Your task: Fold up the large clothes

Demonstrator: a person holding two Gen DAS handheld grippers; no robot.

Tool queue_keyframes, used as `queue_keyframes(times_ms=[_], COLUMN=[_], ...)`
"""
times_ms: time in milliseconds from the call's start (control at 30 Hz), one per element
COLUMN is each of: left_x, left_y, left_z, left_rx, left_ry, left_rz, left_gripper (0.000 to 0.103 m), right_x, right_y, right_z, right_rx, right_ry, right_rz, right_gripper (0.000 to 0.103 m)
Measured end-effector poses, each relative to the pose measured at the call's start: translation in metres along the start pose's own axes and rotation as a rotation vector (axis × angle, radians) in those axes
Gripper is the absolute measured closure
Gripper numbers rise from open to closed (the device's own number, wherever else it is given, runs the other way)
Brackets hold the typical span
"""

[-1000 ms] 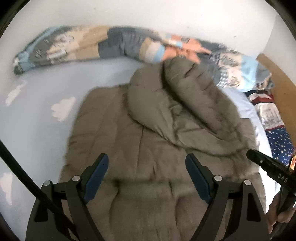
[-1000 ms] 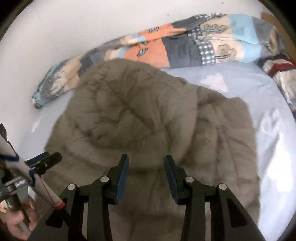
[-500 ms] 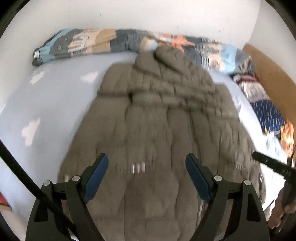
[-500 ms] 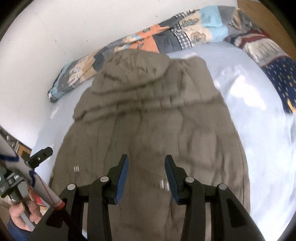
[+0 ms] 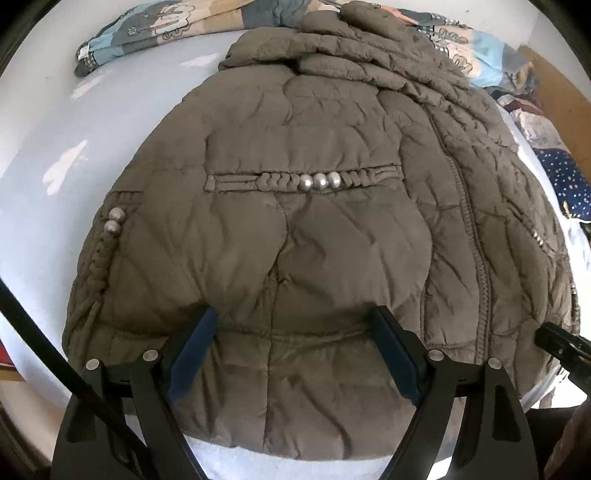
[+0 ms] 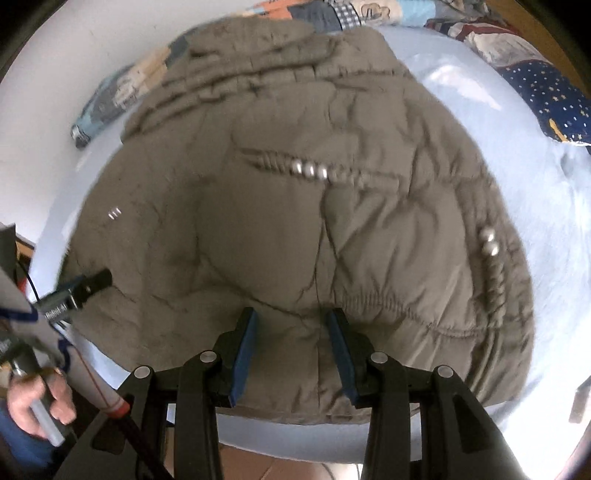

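On the bed point(image 5: 48, 147), a puffer jacket point(image 5: 314, 229) lies flat.

My right wrist view smeared by motion, the jacket point(image 6: 295, 221) soft-edged there, its silver beads point(image 6: 308, 170) streaked, my left hand point(image 6: 40, 402) cut by the frame (only knuckles), patchwork blanket point(image 5: 155, 26) cropped at top.
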State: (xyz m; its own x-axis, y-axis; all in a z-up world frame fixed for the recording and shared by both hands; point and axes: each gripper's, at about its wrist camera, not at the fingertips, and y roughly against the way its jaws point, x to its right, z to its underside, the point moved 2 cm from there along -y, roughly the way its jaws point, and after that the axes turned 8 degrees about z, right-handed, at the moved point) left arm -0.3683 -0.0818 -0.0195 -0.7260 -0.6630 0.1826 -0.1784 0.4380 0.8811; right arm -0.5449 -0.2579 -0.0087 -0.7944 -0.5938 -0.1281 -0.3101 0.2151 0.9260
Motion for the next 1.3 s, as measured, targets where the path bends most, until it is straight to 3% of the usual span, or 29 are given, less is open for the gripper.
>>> queue_keyframes(times_ms=[367, 633, 833, 1100, 1300], left_x=[0.011, 0.014, 0.012, 0.011, 0.014], left_y=[-0.001, -0.001, -0.001, -0.001, -0.003], left_z=[0.015, 0.019, 0.024, 0.023, 0.022], left_rx=[0.074, 0.09, 0.153, 0.149, 0.14], left_ry=[-0.062, -0.095, -0.125, -0.151, -0.152], left_rz=[-0.045, -0.065, -0.068, -0.068, -0.084], left_gripper=[0.008, 0.007, 0.005, 0.004, 0.004], right_x=[-0.006, -0.001, -0.003, -0.019, -0.024], right_y=[-0.009, -0.008, -0.009, -0.009, -0.013], right_z=[0.009, 0.017, 0.02, 0.03, 0.028], right_rx=[0.02, 0.038, 0.061, 0.134, 0.129], right_ry=[0.04, 0.046, 0.044, 0.089, 0.096], right_rz=[0.043, 0.02, -0.001, 0.084, 0.088], right_gripper=[0.054, 0.049, 0.039, 0.029, 0.019])
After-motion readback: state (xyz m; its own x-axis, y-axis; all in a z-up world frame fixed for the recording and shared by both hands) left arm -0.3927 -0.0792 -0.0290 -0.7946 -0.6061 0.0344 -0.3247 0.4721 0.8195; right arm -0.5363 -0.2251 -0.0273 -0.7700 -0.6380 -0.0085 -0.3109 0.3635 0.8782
